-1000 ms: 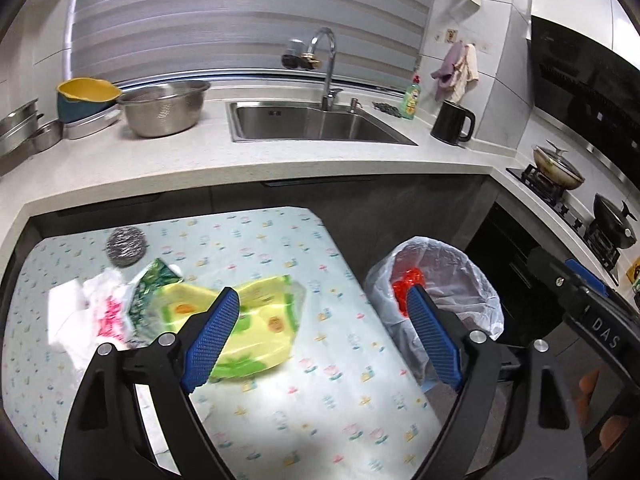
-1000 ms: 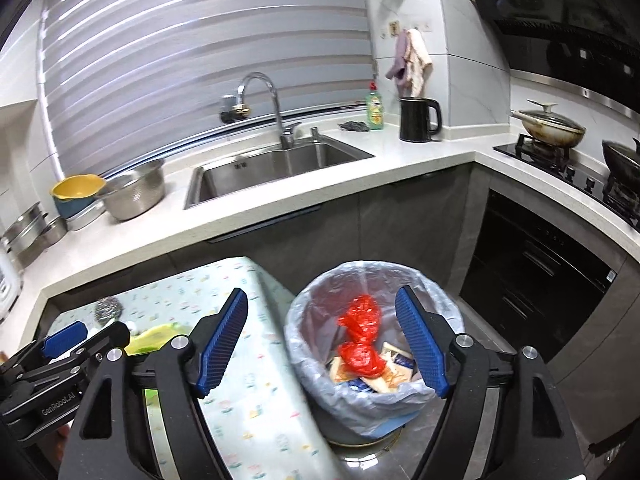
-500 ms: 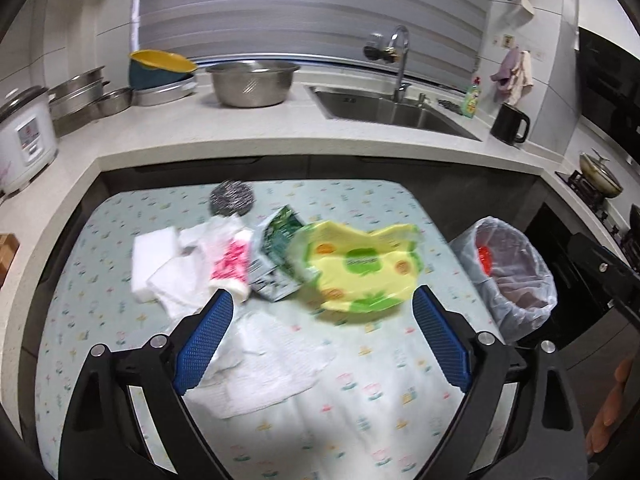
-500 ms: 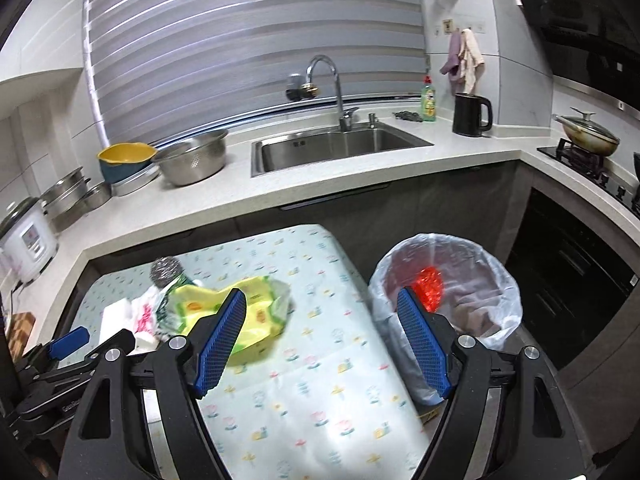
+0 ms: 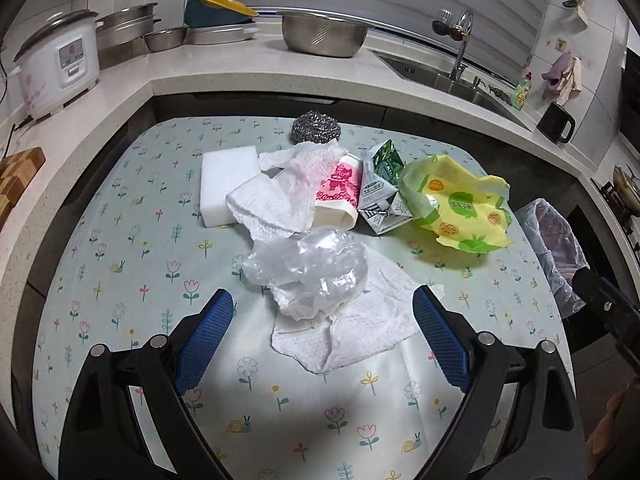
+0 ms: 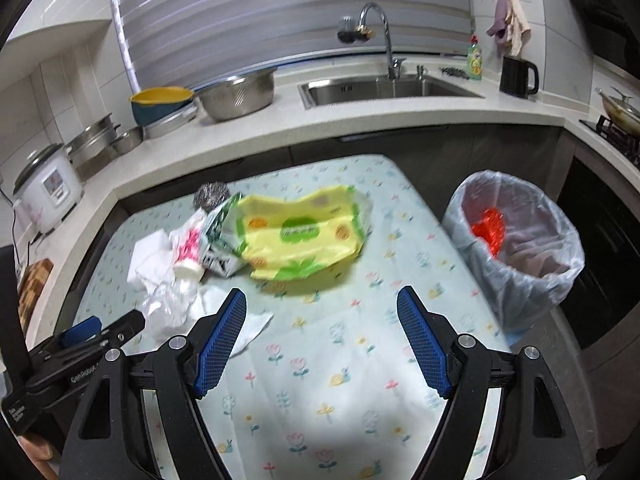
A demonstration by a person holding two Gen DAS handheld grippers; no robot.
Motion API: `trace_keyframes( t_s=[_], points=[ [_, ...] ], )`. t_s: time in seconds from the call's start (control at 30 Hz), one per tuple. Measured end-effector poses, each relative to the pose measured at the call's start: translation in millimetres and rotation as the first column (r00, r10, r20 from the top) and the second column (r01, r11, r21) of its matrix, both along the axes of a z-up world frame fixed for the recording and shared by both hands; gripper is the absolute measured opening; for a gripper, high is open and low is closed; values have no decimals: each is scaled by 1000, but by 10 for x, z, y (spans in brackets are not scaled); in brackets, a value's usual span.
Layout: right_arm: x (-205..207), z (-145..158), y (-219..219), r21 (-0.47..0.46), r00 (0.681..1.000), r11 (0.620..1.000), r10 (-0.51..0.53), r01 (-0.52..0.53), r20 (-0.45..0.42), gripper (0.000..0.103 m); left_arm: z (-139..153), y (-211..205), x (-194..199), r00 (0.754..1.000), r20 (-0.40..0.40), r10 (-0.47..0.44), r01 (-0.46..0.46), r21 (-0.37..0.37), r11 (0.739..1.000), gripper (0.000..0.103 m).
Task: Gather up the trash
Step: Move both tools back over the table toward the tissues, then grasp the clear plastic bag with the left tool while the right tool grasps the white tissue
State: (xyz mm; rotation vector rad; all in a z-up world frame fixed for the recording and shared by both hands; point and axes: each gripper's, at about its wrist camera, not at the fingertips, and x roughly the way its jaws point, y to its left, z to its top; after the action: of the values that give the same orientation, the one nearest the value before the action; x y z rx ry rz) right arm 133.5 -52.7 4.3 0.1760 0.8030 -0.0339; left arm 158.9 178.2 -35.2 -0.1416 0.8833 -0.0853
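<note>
Here | left gripper (image 5: 322,334) gaped empty, crumpled clear plastic (image 5: 306,266) just ahead, between its jaws' line, on a paper towel (image 5: 352,328) mid-table (image 5: 120,280) | right gripper (image 6: 322,334) likewise spread, empty; yellow wrapper (image 6: 300,240) ahead, long axis crosswise | bin (image 6: 516,248) off the table's right edge.

Home kitchen w/ sink (image 6: 394,90), rice cooker (image 5: 60,68), stove (image 6: 618,136) along the counter (image 6: 360,120).
</note>
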Motion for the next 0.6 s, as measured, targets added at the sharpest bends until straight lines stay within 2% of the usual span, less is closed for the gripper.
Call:
trace_keyframes(
  t_s=[0.33, 0.53, 0.6],
  points=[
    [114, -405, 263, 17, 995, 999, 37, -36, -91, 75, -307, -56, 221, 998, -66, 5, -6, -7, 1000, 84],
    [201, -591, 372, 25, 990, 998, 59, -57, -128, 75, -423, -69, 383, 995, -99, 1, -4, -30, 1000, 65],
    [233, -645, 417, 29, 988, 997, 69, -65, -139, 75, -427, -62, 409, 995, -102, -12, 8, -36, 999, 44]
  ],
)
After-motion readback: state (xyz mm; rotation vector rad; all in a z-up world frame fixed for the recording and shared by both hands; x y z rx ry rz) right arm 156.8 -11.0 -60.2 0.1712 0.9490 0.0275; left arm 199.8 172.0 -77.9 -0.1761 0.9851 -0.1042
